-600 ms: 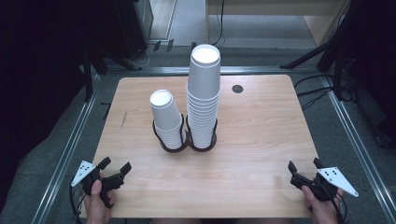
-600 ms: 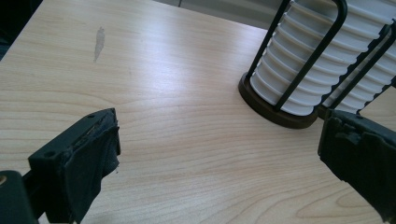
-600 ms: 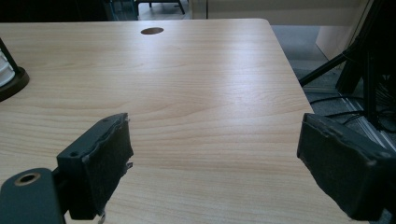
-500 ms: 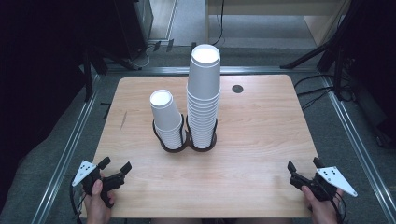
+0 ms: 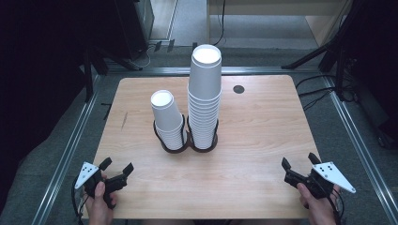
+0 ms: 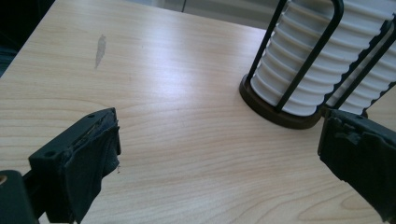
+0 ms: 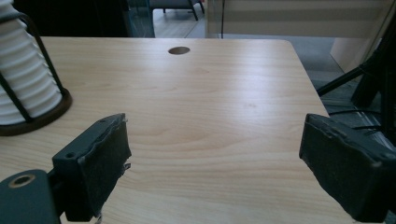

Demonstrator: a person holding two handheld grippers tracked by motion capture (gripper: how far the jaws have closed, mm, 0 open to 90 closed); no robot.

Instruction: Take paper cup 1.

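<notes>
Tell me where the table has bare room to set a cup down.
Bare wood lies between the left gripper and right gripper, in front of the cup holder, and right of the tall cup stack out to the table edge. The middle, around the short cup stack, is crowded.

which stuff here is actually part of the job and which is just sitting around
Part of the job:
- short cup stack
- tall cup stack
- black wire holder around both stacks
- left gripper and right gripper, both open and empty

Just there:
- round hole in the table
- tripod legs on the floor
</notes>
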